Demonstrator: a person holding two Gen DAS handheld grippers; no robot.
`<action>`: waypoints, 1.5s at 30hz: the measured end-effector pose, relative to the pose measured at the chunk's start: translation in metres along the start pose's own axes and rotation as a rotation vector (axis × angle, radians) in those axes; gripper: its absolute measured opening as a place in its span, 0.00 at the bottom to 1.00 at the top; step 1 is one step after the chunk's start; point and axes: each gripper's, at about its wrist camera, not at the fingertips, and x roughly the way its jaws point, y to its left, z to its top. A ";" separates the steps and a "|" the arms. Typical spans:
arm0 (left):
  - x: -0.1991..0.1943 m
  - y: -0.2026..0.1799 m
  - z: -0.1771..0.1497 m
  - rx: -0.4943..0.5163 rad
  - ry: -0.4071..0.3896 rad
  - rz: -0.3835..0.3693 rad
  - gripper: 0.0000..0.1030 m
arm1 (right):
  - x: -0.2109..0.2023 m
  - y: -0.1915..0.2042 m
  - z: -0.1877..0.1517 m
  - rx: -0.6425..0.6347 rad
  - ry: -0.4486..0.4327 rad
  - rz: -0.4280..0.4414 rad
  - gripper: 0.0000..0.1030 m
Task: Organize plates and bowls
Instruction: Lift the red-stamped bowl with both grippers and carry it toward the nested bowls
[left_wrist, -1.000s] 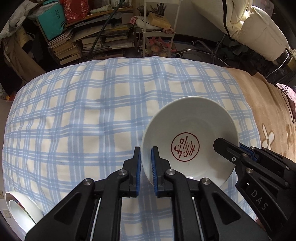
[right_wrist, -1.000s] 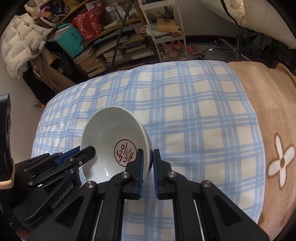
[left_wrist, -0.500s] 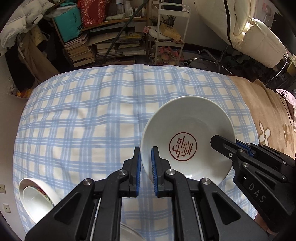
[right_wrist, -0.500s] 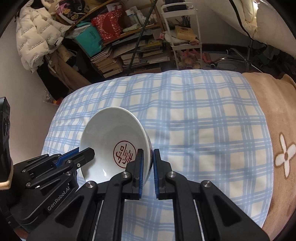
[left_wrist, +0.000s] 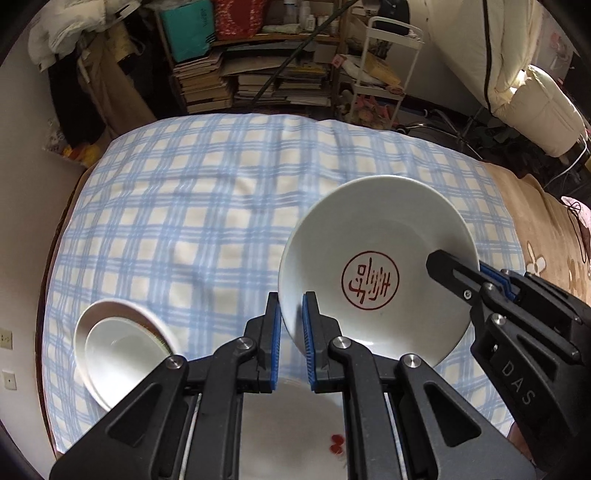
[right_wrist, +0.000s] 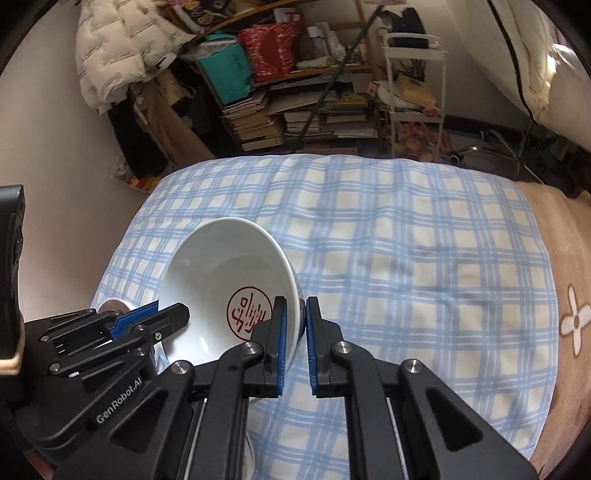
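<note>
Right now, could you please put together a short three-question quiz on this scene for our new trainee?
1. True or false: the left gripper and the right gripper each clamp the rim of the same white bowl.
2. What is printed inside that bowl? A) a blue flower B) a round red seal C) nothing
3. Fill in: the nested bowls sit on the blue checked ____.

Key: 1 true; 2 B; 3 blanket.
</note>
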 end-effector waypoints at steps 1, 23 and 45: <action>-0.003 0.008 -0.004 -0.016 0.000 -0.001 0.11 | 0.000 0.009 -0.001 -0.014 0.001 0.005 0.11; -0.063 0.124 -0.069 -0.156 -0.058 0.048 0.11 | -0.005 0.132 -0.031 -0.139 -0.026 0.172 0.11; -0.015 0.188 -0.094 -0.268 0.007 0.064 0.11 | 0.065 0.179 -0.045 -0.215 0.060 0.249 0.11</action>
